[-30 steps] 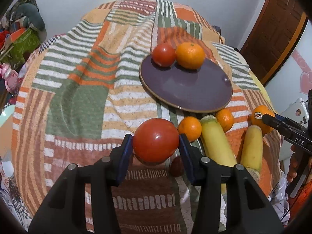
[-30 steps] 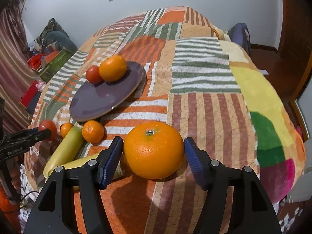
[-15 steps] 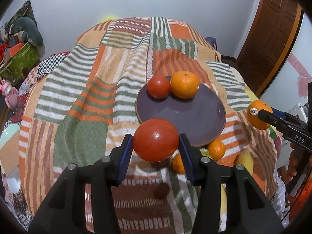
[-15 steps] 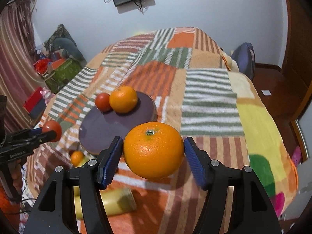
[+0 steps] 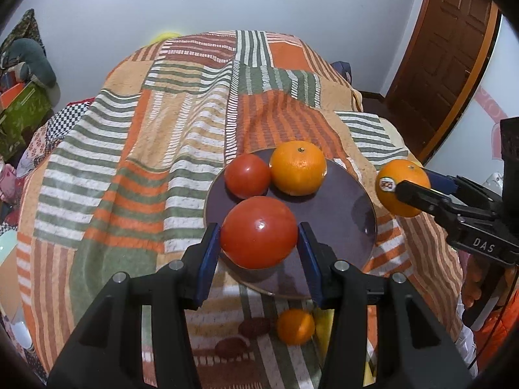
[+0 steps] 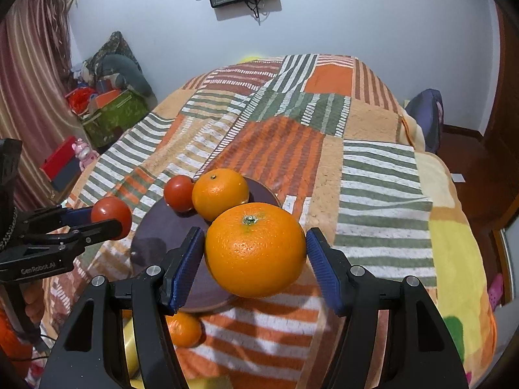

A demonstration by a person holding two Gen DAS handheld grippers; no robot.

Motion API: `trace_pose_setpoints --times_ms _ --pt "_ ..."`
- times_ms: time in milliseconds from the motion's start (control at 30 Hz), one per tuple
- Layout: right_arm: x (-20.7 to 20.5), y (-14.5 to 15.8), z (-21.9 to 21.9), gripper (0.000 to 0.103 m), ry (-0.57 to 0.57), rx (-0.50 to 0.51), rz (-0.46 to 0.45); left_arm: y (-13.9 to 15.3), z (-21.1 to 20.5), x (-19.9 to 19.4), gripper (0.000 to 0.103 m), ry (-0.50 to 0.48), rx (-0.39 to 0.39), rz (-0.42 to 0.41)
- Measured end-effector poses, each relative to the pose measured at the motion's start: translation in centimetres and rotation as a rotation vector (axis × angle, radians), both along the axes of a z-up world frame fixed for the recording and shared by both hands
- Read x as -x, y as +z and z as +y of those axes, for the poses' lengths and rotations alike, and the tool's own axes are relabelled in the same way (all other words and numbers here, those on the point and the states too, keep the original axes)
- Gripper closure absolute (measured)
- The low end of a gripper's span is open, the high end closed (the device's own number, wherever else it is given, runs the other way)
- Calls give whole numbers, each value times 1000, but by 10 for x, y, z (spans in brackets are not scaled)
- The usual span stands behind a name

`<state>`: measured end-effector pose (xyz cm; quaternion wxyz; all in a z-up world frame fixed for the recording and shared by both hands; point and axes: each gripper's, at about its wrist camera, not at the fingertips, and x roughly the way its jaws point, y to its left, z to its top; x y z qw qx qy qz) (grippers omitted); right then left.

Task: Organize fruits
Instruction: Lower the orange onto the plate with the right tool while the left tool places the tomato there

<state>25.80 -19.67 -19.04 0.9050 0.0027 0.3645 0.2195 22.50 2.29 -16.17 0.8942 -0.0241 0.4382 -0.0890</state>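
My left gripper (image 5: 259, 243) is shut on a red tomato (image 5: 259, 231) and holds it above the near part of the dark purple plate (image 5: 343, 217). The plate bears a smaller tomato (image 5: 247, 180) and an orange (image 5: 298, 167) at its far side. My right gripper (image 6: 255, 253) is shut on a large orange (image 6: 255, 249) and holds it above the plate's (image 6: 155, 227) right edge. That orange shows in the left wrist view (image 5: 402, 188) to the right of the plate. The held tomato shows at the left of the right wrist view (image 6: 111, 213).
The plate lies on a bed with a striped patchwork blanket (image 5: 129, 162). A small orange (image 5: 295, 325) lies on the blanket near the plate, also in the right wrist view (image 6: 183, 329), beside something yellow (image 6: 128, 343). A wooden door (image 5: 447, 58) stands at the right.
Both grippers have risen and moved forward over the plate with their fruit. The fruits left on the blanket have dropped below and behind the fingers.
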Motion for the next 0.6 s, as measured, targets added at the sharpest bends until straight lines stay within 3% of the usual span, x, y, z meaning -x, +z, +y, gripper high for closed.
trace_pose_setpoints --times_ms 233,600 --pt "-18 -11 9 42 20 26 24 -17 -11 -25 55 -39 5 47" --pt "-32 -25 26 41 70 41 60 -39 -29 -54 55 -96 -48 85"
